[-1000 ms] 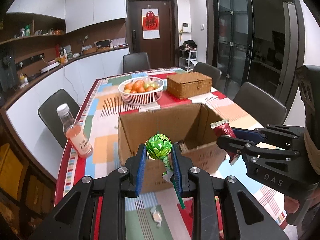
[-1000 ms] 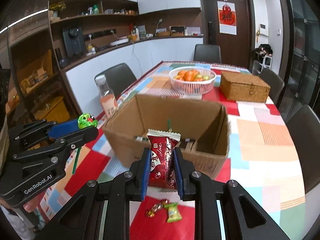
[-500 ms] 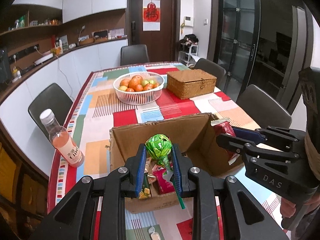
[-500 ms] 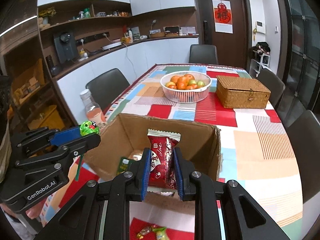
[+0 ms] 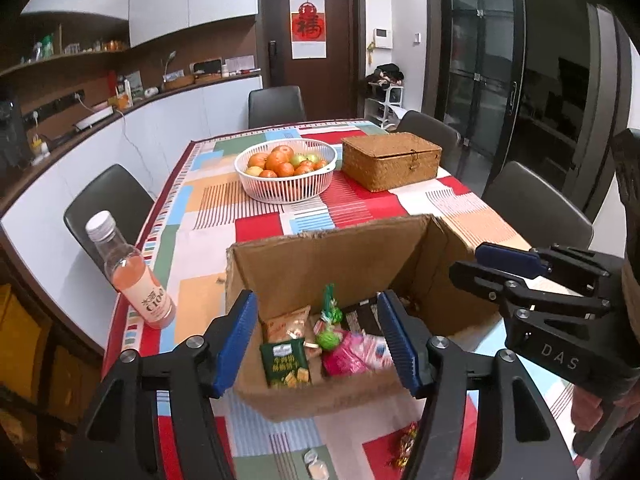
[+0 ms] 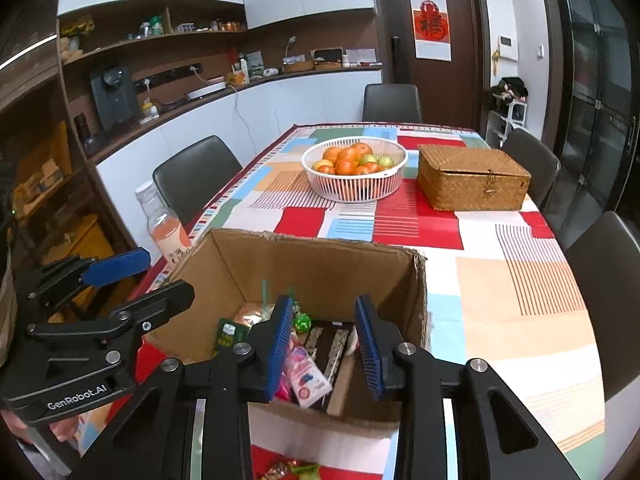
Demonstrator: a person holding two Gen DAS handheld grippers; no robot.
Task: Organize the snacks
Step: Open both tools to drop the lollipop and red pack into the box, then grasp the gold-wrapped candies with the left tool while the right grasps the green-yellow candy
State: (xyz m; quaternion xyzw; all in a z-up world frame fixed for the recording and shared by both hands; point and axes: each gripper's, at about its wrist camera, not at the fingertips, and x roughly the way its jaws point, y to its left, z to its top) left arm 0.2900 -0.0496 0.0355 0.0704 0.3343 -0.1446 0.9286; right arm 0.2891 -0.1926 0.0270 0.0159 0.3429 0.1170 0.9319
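Left gripper (image 5: 320, 338) spread wide, empty, poised over near edge of cardboard box (image 5: 320, 256). Right gripper (image 6: 325, 344) likewise parted, nothing between blue pads (image 6: 280, 340), over same box from its right side. Inside box, on floor: green lollipop (image 5: 328, 336), green cracker packet (image 5: 285, 362), pink packet (image 5: 352, 354), pale snack bag (image 5: 287, 324), dark wrapper (image 5: 362, 320). Box near front edge of patterned tablecloth (image 5: 256, 200). Loose wrapped candies (image 5: 314, 466) on cloth at near edge, in front of box. Pink drink bottle (image 5: 134, 276) upright at left edge. White fruit basket (image 5: 286, 170) and wicker box (image 5: 392, 160) side by side toward far end.
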